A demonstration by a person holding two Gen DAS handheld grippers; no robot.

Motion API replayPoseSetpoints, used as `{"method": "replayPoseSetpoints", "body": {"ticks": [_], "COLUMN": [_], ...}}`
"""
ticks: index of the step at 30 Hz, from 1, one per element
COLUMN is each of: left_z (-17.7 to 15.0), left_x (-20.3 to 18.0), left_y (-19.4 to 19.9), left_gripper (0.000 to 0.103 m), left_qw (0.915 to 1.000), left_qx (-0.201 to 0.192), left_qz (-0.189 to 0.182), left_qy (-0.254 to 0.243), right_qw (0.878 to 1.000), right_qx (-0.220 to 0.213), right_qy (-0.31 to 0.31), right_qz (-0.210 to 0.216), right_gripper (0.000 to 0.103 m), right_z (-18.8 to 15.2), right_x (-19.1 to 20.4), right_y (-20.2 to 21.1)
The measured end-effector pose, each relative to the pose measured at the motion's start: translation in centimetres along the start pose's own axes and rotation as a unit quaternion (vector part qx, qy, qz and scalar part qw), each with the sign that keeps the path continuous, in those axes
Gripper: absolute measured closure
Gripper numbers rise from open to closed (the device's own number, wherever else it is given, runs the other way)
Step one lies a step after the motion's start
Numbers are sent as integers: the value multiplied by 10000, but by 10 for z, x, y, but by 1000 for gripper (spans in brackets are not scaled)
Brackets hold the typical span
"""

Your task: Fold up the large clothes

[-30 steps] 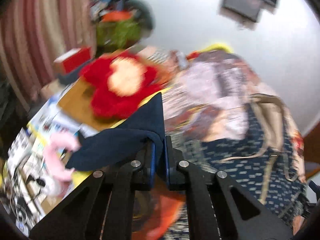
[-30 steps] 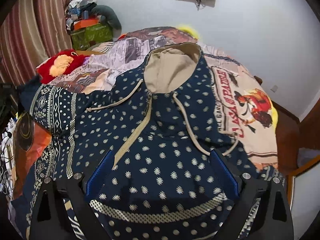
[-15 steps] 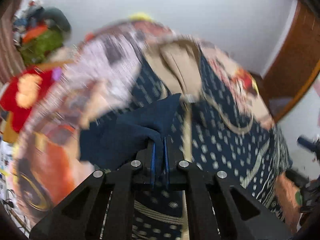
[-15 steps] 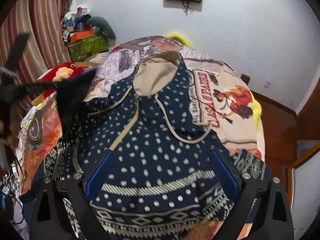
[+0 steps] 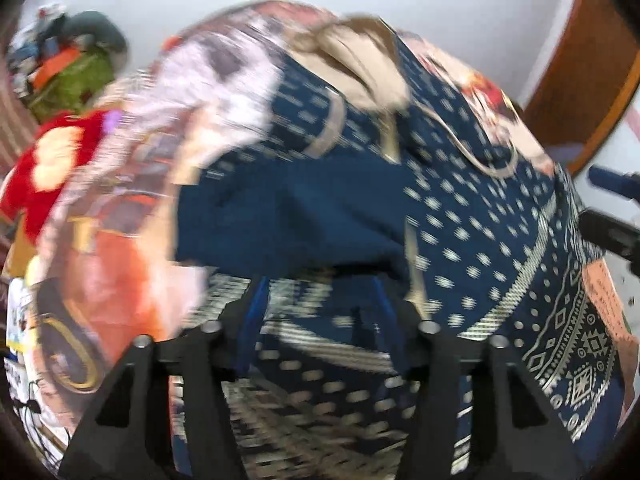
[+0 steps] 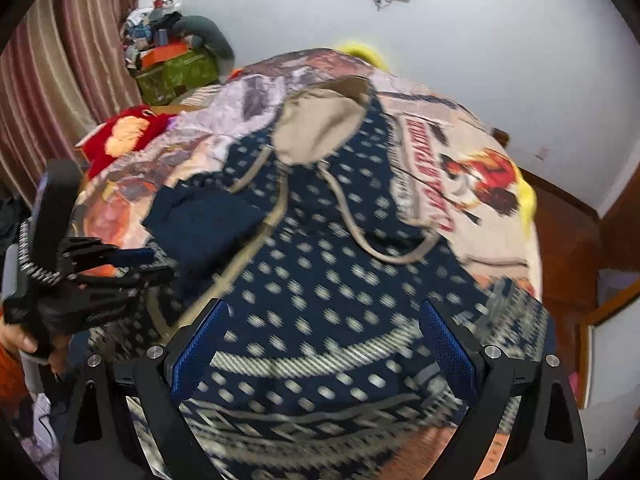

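A navy hoodie [image 6: 340,280] with pale dots, a beige hood [image 6: 320,128] and beige drawstrings lies spread front-up on the bed. Its left sleeve [image 6: 204,224] lies folded across the chest, plain navy side up; it also shows in the left wrist view [image 5: 288,220]. My left gripper [image 5: 318,300] is open just in front of the sleeve; it shows from the side in the right wrist view [image 6: 132,264]. My right gripper [image 6: 324,344] is open and empty over the hoodie's lower hem.
The bed has a printed cover [image 6: 460,172]. A red plush toy [image 6: 120,140] lies at the left edge. A green box with clutter [image 6: 176,72] stands by the striped curtain [image 6: 48,80]. Wooden floor and a door frame [image 6: 600,232] are on the right.
My left gripper carried the sleeve rightwards over the hoodie's chest, then opened and let it drop there. The right gripper pulled back a little and stayed open.
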State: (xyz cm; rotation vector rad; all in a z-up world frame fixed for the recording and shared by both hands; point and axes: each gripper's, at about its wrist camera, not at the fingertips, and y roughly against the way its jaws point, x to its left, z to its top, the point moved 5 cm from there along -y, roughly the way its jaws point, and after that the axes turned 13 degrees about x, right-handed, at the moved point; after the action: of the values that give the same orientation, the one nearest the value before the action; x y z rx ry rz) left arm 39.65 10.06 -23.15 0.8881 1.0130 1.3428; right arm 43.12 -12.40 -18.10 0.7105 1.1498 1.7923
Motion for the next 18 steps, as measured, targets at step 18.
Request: {"method": "replayPoseSetpoints", "body": {"ticks": [18], "left_z": [-49], "left_x": [199], "left_y": [17], "left_gripper": [44], "left_qw": [9876], "left_qx": [-166], "left_qz": [656], "left_qy": [1416], "right_qw": [9819], "right_qx": [875], "right_qy": [1667], "right_qz": [191], "right_gripper": [20], "right_z": [79], "right_x": [212], "right_y": [-148]}}
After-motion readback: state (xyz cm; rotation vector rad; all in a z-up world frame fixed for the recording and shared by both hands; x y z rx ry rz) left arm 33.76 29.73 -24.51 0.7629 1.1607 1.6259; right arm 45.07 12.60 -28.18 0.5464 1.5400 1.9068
